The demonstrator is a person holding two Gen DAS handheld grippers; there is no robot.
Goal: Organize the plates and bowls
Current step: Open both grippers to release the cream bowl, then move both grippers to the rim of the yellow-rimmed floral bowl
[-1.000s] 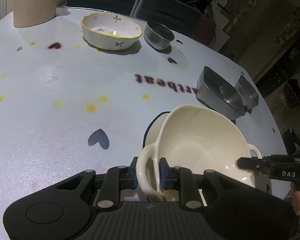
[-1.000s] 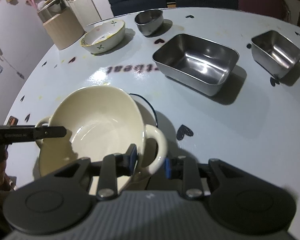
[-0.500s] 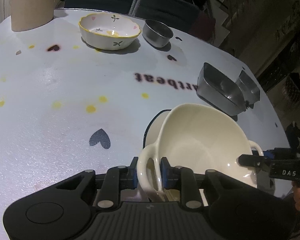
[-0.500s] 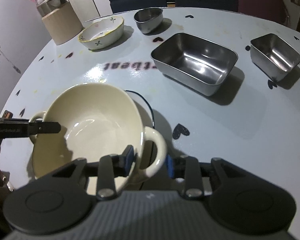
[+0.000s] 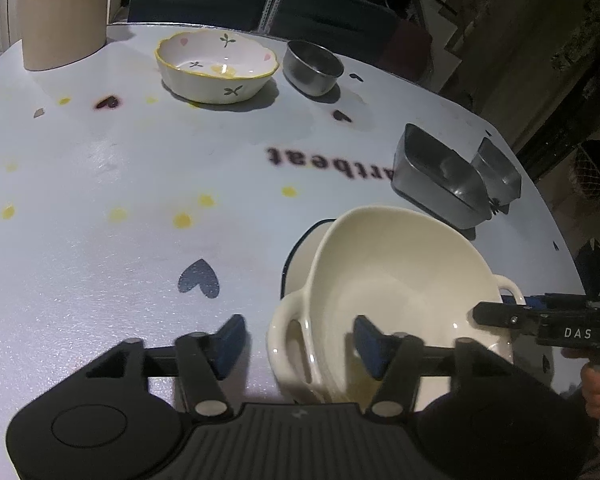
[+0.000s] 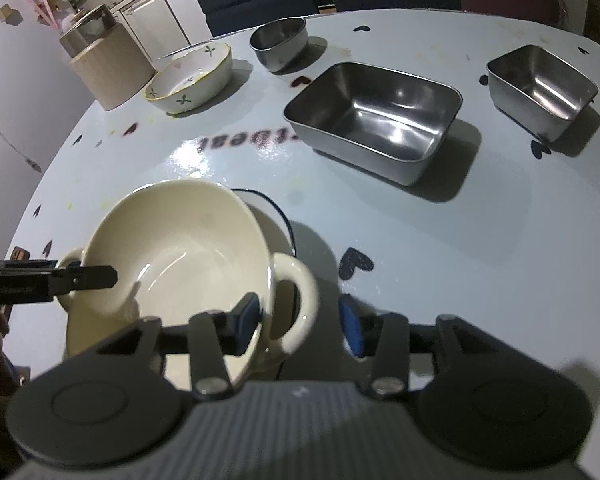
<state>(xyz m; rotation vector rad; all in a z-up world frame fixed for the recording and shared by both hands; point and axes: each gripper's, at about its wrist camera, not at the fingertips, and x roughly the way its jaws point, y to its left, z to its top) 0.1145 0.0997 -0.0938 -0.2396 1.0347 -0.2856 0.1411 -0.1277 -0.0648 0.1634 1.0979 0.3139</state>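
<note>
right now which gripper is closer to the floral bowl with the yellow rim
Left, though neither is close. The left gripper straddles the cream bowl's handle on the floral bowl's side; the right gripper sits at the opposite handle, farther across the table.

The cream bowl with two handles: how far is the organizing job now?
Done: the cream bowl rests on the blue-rimmed plate. In hand: the left gripper and right gripper straddle its handles, jaws open. Left: floral bowl, round steel bowl and two steel trays stand apart.
</note>
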